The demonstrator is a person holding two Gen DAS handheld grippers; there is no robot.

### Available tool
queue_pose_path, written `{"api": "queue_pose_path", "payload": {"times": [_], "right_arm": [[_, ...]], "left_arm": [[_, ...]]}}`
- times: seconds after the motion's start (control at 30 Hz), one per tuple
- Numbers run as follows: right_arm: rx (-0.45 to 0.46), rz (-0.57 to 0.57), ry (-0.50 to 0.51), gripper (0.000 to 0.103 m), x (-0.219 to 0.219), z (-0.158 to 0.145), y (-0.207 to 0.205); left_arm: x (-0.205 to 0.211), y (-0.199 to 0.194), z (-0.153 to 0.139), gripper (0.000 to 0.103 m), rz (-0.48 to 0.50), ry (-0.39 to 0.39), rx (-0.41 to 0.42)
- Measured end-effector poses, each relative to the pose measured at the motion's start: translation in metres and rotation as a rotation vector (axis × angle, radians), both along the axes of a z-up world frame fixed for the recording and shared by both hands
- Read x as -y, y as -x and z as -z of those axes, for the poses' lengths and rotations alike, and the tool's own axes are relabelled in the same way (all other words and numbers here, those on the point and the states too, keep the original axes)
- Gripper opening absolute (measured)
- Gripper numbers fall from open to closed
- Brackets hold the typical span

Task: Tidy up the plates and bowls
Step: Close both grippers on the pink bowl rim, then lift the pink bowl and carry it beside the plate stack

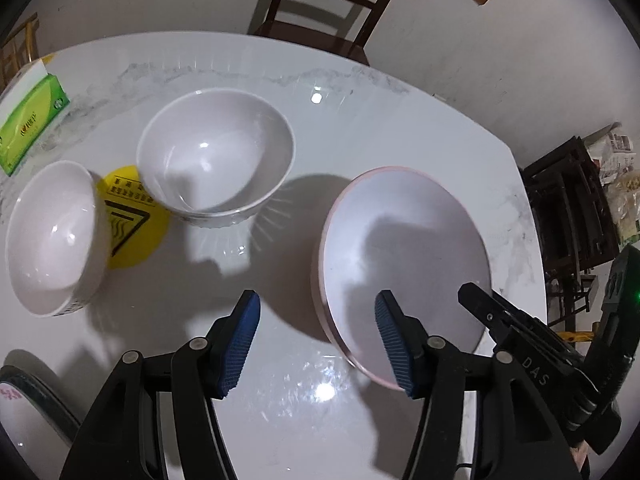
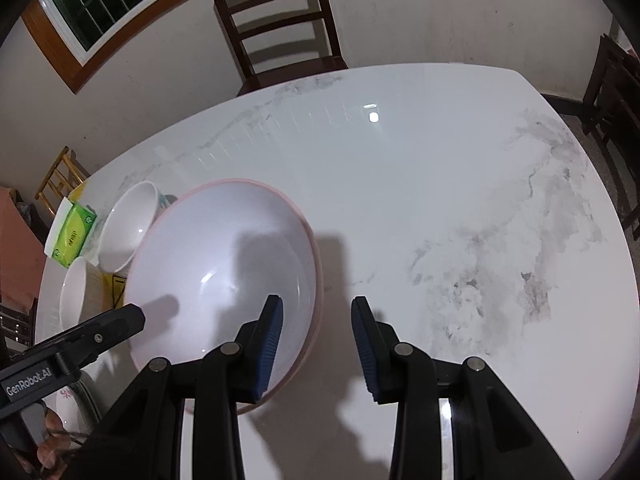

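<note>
White marble table (image 1: pixel 360 128), left to right: tissue box (image 1: pixel 28 120); small bowl (image 1: pixel 52 244), touching a yellow sticker (image 1: pixel 132 224); large bowl (image 1: pixel 216 156); pink-rimmed plate (image 1: pixel 404 264). Left gripper (image 1: pixel 316 344) gapes wide, its right finger over the plate. Right gripper (image 2: pixel 318 350), likewise wide, straddles the plate's right rim, holding nothing.

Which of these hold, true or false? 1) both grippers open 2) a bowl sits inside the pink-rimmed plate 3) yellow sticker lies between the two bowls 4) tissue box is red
1) The left gripper and right gripper are open: true.
2) False: the pink-rimmed plate holds nothing.
3) The yellow sticker lies between the small bowl and large bowl: true.
4) False: the tissue box is green.
</note>
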State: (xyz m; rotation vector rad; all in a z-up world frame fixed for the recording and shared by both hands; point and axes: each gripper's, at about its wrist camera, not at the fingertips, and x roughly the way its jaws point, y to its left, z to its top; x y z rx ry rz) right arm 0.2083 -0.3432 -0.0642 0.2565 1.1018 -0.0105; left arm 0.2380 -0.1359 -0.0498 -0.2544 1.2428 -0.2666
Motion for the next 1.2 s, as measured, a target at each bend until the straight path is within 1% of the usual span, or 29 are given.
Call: {"api": "queue_pose_path", "payload": {"times": [0.03, 0.1, 0.13, 0.17, 0.2, 0.23, 0.27, 0.33, 0.37, 0.57, 0.77, 1.0, 1.2], "right_arm": [[-0.001, 0.0, 0.0, 0.036, -0.001, 0.001, 0.0], [-0.006, -0.004, -0.002, 0.036, -0.002, 0.004, -0.003], [-0.009, -0.005, -0.006, 0.036, -0.003, 0.006, -0.003], [-0.011, -0.005, -0.009, 0.036, -0.003, 0.007, -0.005], [-0.015, -0.003, -0.009, 0.035, -0.005, 0.009, -0.006], [-0.017, -0.002, -0.009, 0.032, -0.005, 0.01, -0.006], [-0.018, -0.004, -0.009, 0.026, -0.006, 0.011, -0.006], [-0.026, -0.008, -0.015, 0.018, -0.008, 0.013, -0.007], [-0.025, -0.006, -0.02, 0.018, -0.008, 0.013, -0.006], [-0.034, 0.003, -0.02, 0.017, -0.013, 0.013, 0.003], [-0.032, -0.005, -0.035, 0.017, -0.024, 0.002, 0.031], [-0.03, -0.035, -0.039, 0.017, -0.051, -0.009, 0.078], [-0.034, -0.072, -0.043, 0.017, -0.082, -0.014, 0.118]], "left_arm": [[0.0, -0.001, 0.003, 0.051, -0.002, 0.004, -0.007], [-0.001, -0.003, 0.008, 0.043, -0.01, 0.017, -0.019], [0.0, -0.003, 0.011, 0.042, -0.011, 0.017, -0.026], [0.0, -0.003, 0.013, 0.037, -0.012, 0.019, -0.028], [0.0, -0.003, 0.014, 0.029, -0.01, 0.022, -0.029], [0.0, -0.003, 0.016, 0.026, -0.002, 0.025, -0.036], [0.0, -0.003, 0.018, 0.024, 0.003, 0.038, -0.04], [-0.001, -0.002, 0.02, 0.021, 0.009, 0.057, -0.04], [-0.001, -0.002, 0.021, 0.017, 0.015, 0.067, -0.039], [-0.002, 0.007, 0.018, 0.016, 0.043, 0.042, -0.035], [-0.012, 0.031, 0.006, 0.016, 0.063, 0.017, -0.027], [-0.038, 0.078, -0.009, 0.016, 0.077, -0.012, -0.02], [-0.064, 0.12, -0.013, 0.017, 0.082, -0.025, -0.031]]}}
